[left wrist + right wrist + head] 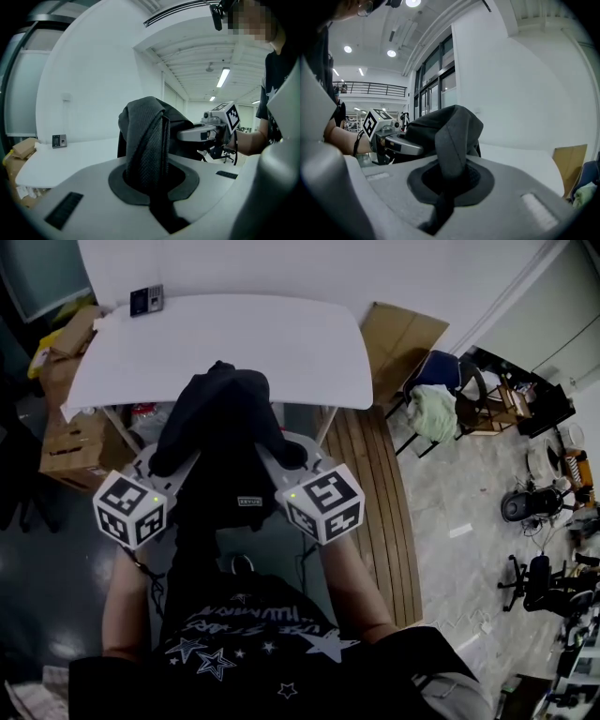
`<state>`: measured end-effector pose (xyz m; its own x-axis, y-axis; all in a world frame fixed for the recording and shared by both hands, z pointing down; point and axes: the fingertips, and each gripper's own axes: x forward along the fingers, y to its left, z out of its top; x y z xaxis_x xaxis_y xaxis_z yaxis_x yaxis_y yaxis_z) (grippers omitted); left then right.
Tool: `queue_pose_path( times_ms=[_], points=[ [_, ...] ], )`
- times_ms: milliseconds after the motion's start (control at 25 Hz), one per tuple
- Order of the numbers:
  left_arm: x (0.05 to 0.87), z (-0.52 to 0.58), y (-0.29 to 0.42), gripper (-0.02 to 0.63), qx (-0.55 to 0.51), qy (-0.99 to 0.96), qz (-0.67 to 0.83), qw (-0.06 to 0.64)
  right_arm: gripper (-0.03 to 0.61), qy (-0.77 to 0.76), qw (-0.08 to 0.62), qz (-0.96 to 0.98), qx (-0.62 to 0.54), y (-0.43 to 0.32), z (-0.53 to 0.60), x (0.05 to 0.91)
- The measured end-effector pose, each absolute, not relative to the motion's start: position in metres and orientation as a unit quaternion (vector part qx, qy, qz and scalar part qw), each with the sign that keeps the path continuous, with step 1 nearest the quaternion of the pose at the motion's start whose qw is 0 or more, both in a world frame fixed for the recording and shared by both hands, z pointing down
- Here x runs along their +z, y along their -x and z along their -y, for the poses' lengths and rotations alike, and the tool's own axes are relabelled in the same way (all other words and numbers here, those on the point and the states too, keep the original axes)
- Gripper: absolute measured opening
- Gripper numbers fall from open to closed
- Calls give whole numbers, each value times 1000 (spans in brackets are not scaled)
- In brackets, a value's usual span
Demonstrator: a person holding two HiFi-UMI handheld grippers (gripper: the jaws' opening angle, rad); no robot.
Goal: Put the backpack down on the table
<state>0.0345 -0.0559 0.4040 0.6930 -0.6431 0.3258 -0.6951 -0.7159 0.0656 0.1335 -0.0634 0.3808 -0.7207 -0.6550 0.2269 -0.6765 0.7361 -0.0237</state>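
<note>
A black backpack (225, 442) hangs between my two grippers, in front of the near edge of the white table (225, 348). My left gripper (173, 460) is shut on one of its dark woven straps (150, 150). My right gripper (286, 454) is shut on the other strap (452, 140). The bag's top (225, 381) overlaps the table's near edge in the head view. In each gripper view the strap rises out of the closed jaws and the bag's bulk (159, 117) fills the middle, with the table top behind it.
A small black device (146, 300) lies at the table's far left corner. Cardboard boxes (70, 442) stand left of the table and a flat carton (398, 343) leans at its right. A chair with a pale cloth (436, 409) is further right.
</note>
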Motion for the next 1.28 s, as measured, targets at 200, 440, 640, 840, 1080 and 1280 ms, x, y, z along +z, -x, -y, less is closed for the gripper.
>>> queue_pose_path(
  times_ms=[200,440,640,840,1080,1280],
  points=[
    [411,71,-41,41,134,-923,348,97,6,-378,112,918,47,-139,76,384],
    [413,97,-43,41,131,-929,332,98,6,-395,116,910,51,-141,99,385],
    [412,117,-33,41,128,-933,325,88,6,-400,117,908,46,-130,119,382],
    [395,150,-12,41,114,-938,320,72,6,-408,103,906,41,-110,150,366],
    [373,196,24,41,89,-943,317,56,6,-409,95,907,21,-74,196,343],
    [358,239,57,41,76,-946,311,49,6,-418,91,904,6,-42,238,328]
  ],
)
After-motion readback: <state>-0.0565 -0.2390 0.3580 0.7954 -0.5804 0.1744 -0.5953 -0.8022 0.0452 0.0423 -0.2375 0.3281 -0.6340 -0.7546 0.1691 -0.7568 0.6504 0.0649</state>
